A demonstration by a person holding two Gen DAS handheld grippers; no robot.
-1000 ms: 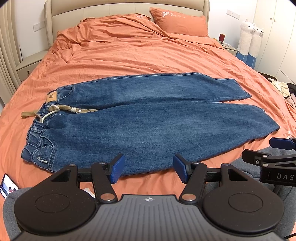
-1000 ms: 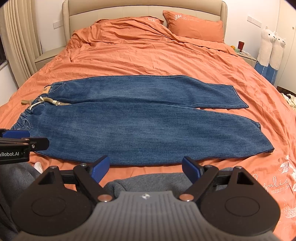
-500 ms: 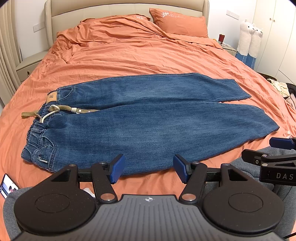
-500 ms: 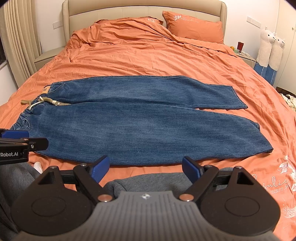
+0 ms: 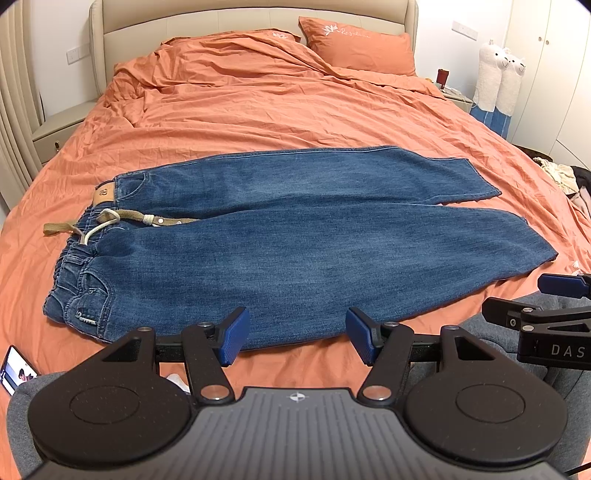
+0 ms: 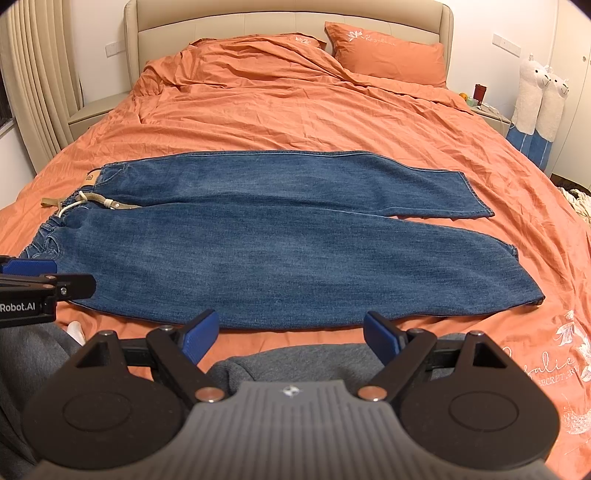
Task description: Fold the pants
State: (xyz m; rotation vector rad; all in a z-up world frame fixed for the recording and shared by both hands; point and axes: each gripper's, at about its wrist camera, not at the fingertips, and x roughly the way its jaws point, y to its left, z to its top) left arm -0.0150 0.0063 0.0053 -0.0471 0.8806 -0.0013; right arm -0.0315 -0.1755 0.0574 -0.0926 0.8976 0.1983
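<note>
Nothing has moved since the earlier frames: jeans, both grippers and bedding sit as they did a second ago.

Jeans (image 5: 295, 240) lie flat and unfolded on the orange duvet (image 5: 258, 110), spread crosswise. Waistband at 9 o'clock, hems at 3 o'clock. Legs lie side by side, touching along most of their length and parting slightly toward the hems. A tan drawstring belt (image 5: 122, 221) trails off the waistband onto the duvet; a tan leather patch (image 5: 103, 192) sits at the far waist corner.

Left gripper (image 5: 295, 336): jaws spread wide, nothing between the blue pads (image 5: 232, 336). It hangs just short of the jeans' near edge, at 6 o'clock of the garment, no contact.

Right gripper (image 6: 291, 338): jaws likewise spread wide and empty, over a grey-clad knee (image 6: 295, 360) and the duvet strip at 6 o'clock of the jeans; no contact with the denim. From the left wrist view it shows at 3 o'clock.

Surroundings: orange pillow (image 5: 358, 48) at 1 o'clock by the beige headboard (image 5: 240, 18); two plush alpacas (image 5: 498, 77) at 2 o'clock; a lit phone (image 5: 14, 369) at 8 o'clock on the near edge of the bed.
</note>
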